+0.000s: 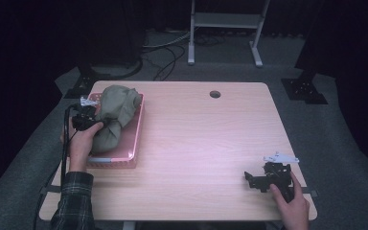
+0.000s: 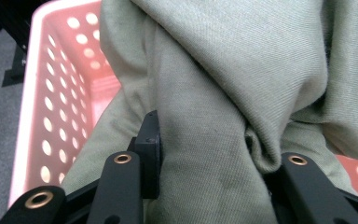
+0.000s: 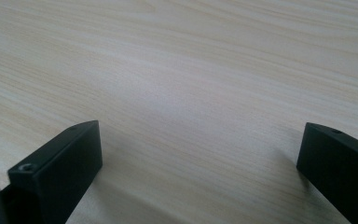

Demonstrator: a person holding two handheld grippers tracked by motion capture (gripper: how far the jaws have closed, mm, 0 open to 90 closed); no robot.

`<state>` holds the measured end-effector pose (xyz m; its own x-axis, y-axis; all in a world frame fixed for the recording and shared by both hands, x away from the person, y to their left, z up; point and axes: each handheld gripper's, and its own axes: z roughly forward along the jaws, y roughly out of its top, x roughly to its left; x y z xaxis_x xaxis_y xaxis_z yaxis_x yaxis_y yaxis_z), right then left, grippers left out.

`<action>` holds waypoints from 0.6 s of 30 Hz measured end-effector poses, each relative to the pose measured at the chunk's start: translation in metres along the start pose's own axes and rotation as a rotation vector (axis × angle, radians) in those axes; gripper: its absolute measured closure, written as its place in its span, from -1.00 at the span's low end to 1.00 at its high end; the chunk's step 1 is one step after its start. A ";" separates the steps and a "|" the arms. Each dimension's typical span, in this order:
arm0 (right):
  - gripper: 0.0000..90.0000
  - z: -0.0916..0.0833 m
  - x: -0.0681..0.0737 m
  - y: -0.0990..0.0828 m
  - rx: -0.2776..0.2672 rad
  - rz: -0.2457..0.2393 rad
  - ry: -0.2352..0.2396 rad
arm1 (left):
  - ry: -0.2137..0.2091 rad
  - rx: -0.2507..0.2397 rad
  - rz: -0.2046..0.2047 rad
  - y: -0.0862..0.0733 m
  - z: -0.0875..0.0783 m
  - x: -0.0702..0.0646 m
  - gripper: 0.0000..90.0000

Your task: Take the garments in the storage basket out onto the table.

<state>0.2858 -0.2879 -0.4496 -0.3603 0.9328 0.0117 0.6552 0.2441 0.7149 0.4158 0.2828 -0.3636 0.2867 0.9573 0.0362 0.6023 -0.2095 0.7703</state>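
An olive-green garment [image 1: 116, 115] lies bunched in a pink perforated basket [image 1: 137, 139] at the table's left side. My left gripper [image 1: 95, 122] reaches in from the basket's left edge and is shut on a thick fold of the garment [image 2: 214, 154]; both jaws press into the cloth in the left gripper view, where the basket's wall [image 2: 51, 116] shows to the left. My right gripper [image 1: 255, 181] rests near the front right corner of the table, open, with bare wood between its fingers [image 3: 63, 163].
The wooden table [image 1: 206, 139] has a round cable hole [image 1: 215, 94] near its far edge. Beyond it stand a white metal stand [image 1: 225, 28] and cables on the grey floor. A black stand base [image 1: 305, 88] sits at the right.
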 end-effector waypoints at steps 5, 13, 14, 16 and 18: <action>-1.00 0.000 0.000 0.000 0.000 0.000 0.000 | -0.012 -0.043 -0.004 0.004 -0.007 -0.002 0.31; -1.00 0.000 0.000 0.000 0.000 0.000 0.000 | -0.003 -0.108 0.001 0.010 -0.017 -0.007 0.31; -1.00 0.000 0.000 0.000 0.000 0.000 0.000 | -0.001 -0.117 0.002 0.010 -0.018 -0.007 0.31; -1.00 0.000 0.000 0.000 0.000 0.000 0.000 | 0.002 -0.133 0.002 0.012 -0.020 -0.008 0.31; -1.00 0.000 0.000 0.000 0.000 0.000 0.000 | 0.004 -0.150 0.000 0.013 -0.023 -0.009 0.31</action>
<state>0.2858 -0.2879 -0.4496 -0.3604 0.9327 0.0116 0.6552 0.2443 0.7149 0.4038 0.2758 -0.3391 0.2837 0.9581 0.0382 0.4841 -0.1775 0.8568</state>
